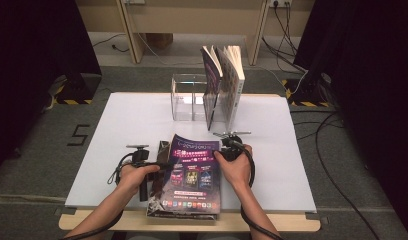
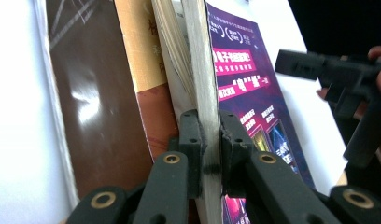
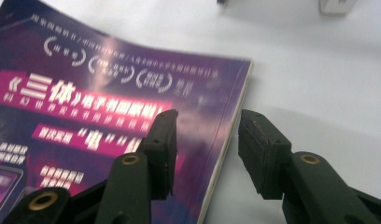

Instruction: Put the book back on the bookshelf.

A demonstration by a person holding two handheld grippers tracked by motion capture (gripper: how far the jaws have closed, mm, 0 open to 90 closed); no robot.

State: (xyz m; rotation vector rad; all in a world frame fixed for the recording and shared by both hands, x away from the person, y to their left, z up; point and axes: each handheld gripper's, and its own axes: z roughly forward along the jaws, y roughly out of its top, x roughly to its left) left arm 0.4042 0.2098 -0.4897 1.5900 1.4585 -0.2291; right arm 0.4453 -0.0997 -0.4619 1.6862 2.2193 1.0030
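Left gripper [image 2: 211, 154] jaws clamping purple book's [image 2: 247, 93] edge, right gripper [image 3: 205, 144] jaws open astride its other edge

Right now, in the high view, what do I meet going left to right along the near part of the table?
Left gripper → purple-covered book → right gripper → bare white table top.

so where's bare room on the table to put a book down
Free: the white table left of the clear holder, and right of the purple book past the right gripper. Crowded: front centre with the book stack, and the back where upright books fill the holder.
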